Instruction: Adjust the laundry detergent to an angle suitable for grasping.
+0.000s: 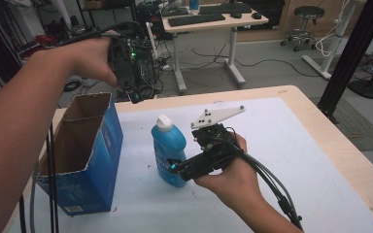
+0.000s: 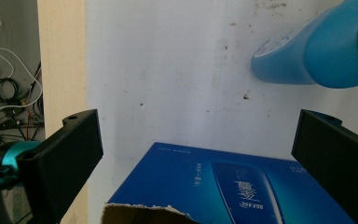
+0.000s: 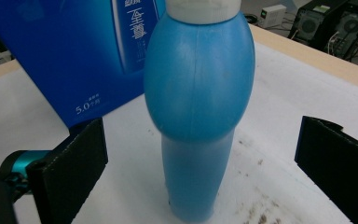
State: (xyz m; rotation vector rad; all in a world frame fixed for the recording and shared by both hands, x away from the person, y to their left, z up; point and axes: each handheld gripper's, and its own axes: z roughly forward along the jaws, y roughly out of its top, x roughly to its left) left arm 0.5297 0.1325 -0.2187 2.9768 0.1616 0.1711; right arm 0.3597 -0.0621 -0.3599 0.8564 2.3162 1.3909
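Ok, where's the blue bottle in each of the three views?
High view: blue bottle stands upright mid-table, right of the open blue box.
Left gripper view: top right corner, beyond the box.
Right gripper view: centre, between the open right tongs.
Shared landmark: the blue box.

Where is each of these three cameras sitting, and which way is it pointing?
High view: fixed above the person's side of the table, looking forward and down; both forearms, left gripper and right gripper show.
Left gripper view: rides the raised left gripper, looking down on the open blue box; its two black jaws show, spread wide.
Right gripper view: rides the right gripper, looking level at the upright blue bottle between its open jaws.
All three share bottle and box.
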